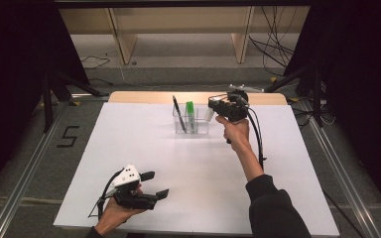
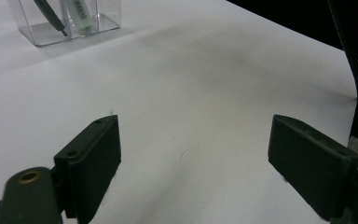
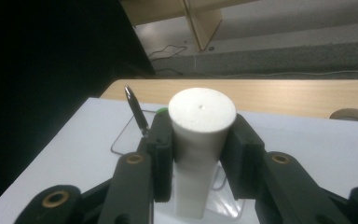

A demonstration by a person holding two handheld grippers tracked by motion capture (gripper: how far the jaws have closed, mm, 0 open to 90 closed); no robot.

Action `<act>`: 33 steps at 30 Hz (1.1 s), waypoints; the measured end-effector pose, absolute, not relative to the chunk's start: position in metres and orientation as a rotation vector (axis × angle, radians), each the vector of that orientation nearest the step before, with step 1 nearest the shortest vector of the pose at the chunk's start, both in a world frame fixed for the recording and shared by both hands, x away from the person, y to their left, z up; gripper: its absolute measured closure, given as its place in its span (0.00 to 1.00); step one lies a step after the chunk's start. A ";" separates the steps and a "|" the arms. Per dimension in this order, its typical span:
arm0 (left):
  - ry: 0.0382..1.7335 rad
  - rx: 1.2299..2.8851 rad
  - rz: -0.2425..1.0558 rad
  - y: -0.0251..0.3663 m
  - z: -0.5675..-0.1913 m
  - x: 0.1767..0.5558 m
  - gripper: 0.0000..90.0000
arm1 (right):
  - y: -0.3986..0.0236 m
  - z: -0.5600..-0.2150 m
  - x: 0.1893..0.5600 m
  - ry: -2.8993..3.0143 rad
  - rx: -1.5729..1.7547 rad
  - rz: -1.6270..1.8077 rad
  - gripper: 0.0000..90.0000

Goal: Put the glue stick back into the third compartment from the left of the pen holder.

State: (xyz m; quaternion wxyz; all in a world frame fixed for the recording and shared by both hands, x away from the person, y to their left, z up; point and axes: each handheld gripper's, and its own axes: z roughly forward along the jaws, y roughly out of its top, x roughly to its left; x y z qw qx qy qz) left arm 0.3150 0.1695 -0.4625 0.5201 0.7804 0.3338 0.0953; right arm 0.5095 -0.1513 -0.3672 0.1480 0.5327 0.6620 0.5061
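High view: right gripper (image 1: 211, 113) clamped on a white tube (image 1: 209, 114) just right of the clear organizer (image 1: 191, 127); left gripper (image 1: 158, 184) wide open near the table (image 1: 129, 148) front edge. Left gripper view: jaws apart, organizer far off. Right gripper view: tube (image 3: 200, 135) pinched between the pads, above the organizer.

A black "5" is marked on the floor (image 1: 34, 148) left of the table; print on the green tube (image 2: 79, 14) is too blurred to read.

Left gripper (image 1: 154, 184) low, jaws wide apart; right gripper (image 1: 212, 111) raised on outstretched arm, jaws clamped.
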 end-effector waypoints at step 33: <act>0.794 1.845 0.236 0.173 -0.460 0.313 0.19 | -0.123 -0.377 0.549 1.926 1.538 1.295 0.75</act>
